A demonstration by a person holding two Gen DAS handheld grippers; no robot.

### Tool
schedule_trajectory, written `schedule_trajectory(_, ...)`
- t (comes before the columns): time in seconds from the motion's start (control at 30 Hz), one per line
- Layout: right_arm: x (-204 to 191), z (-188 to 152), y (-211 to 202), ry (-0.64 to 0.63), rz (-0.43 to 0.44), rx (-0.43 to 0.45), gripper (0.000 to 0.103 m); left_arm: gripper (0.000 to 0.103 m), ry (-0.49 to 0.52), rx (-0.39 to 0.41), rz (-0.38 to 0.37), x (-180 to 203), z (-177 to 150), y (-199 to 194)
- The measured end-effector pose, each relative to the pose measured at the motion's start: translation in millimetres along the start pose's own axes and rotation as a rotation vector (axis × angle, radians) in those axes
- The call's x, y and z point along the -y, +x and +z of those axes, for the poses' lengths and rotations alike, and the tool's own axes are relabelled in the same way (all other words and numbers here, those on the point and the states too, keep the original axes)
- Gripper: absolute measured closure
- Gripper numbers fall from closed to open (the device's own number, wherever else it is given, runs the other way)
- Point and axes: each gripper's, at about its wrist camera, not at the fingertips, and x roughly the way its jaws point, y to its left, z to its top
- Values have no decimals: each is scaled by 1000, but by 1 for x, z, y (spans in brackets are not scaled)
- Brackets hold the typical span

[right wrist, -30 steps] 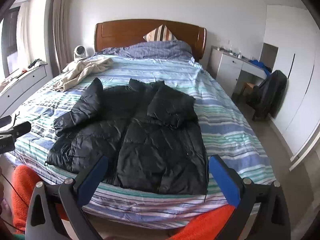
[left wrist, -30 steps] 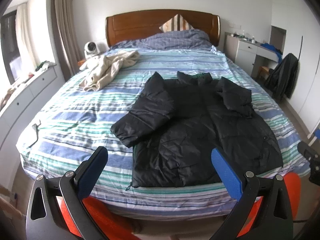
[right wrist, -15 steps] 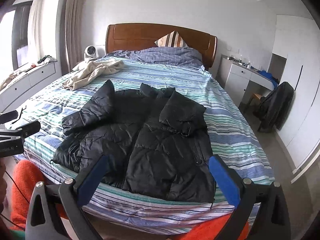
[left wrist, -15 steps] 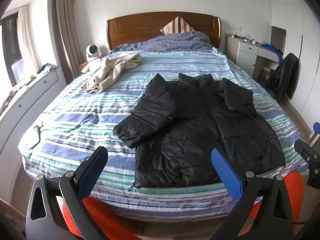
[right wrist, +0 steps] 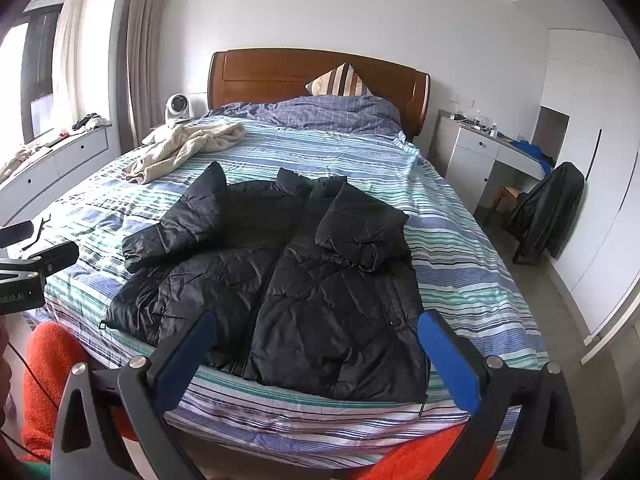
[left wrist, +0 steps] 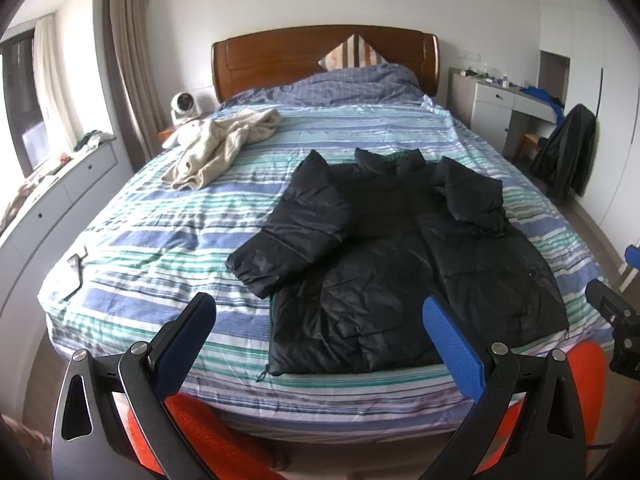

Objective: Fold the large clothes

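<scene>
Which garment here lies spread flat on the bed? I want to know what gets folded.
The black jacket, near the foot of the bed. The beige one is crumpled; the dark one hangs on a chair.

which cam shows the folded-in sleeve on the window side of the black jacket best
The left wrist view: that sleeve lies near frame centre, its cuff fully visible on the striped bedding. The right wrist view shows the same sleeve farther left and more foreshortened.

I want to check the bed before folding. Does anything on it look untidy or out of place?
Yes: a beige garment lies crumpled near the headboard. The black jacket lies flat, both sleeves folded across its front. Both grippers are open, holding nothing.
</scene>
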Motion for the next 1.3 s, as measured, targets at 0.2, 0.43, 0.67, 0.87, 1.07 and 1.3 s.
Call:
schedule_trajectory(0.2,5,2,-1,18,-4,6,0,0,-11,-3,5,-2,2,2)
schedule_trajectory(0.43,4,3,-3,26,-15,9,0,0,-7,5,-3,-1,1,-1)
schedule_trajectory(0.67,4,4,-3,20,-12,6,0,0,-14,2,0,-3,2,-1)
schedule_trajectory(0.87,7,6,-3,27,-15,10,0,0,-24,6,9,-7,3,-3)
schedule_trajectory(1.07,14,8,3,26,-34,7,0,0,-18,-4,14,-9,1,4)
schedule_trajectory(1.3,27,27,72,-196,-52,42,0,0,-58,-5,35,-26,-3,4)
